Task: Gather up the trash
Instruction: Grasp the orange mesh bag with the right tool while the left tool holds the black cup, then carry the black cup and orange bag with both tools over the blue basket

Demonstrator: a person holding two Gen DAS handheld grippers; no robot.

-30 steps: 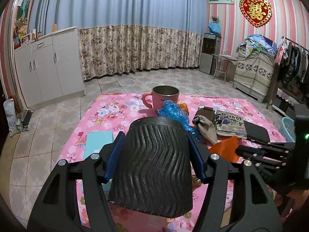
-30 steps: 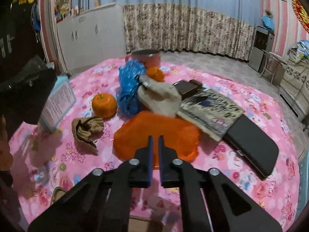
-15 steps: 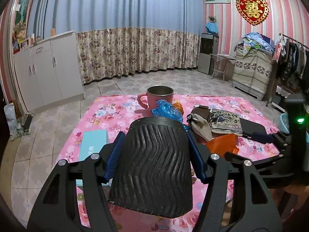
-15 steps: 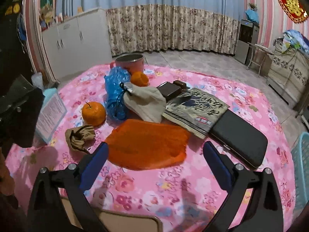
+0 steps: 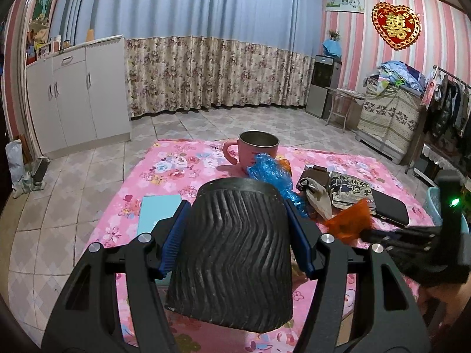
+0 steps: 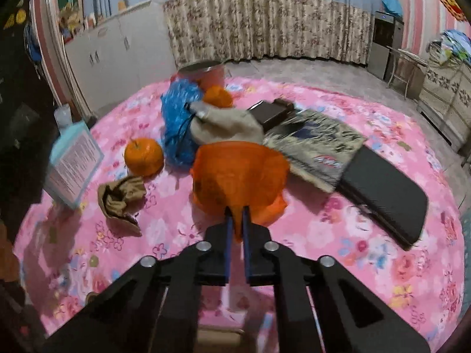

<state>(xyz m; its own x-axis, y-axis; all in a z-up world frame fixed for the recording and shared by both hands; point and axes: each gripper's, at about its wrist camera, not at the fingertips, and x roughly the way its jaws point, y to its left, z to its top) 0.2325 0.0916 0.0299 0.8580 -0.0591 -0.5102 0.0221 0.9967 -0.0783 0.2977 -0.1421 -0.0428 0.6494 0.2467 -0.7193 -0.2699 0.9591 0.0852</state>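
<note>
My left gripper (image 5: 237, 206) is shut on a black ribbed bin (image 5: 232, 250), held upright with its blue pads pressed to both sides. In the right wrist view my right gripper (image 6: 237, 211) is shut on the near edge of an orange plastic bag (image 6: 238, 170), which hangs bunched and lifted off the pink floral tablecloth (image 6: 338, 259). From the left wrist view the same bag (image 5: 348, 222) shows to the right of the bin, at the tips of the right gripper (image 5: 379, 234). A crumpled brown paper (image 6: 120, 200) and a blue plastic bag (image 6: 176, 111) lie further left.
On the cloth lie an orange (image 6: 143, 156), a second orange (image 6: 217, 96), a beige pouch (image 6: 226, 126), a pink mug (image 5: 257, 151), a teal box (image 6: 73, 167), a patterned book (image 6: 318, 144), a black case (image 6: 382, 194) and a dark wallet (image 6: 270, 110).
The right gripper went from shut to wide open over the flat orange bag, then shut on its near edge and pulled it up. The left gripper kept its hold on the bin.
</note>
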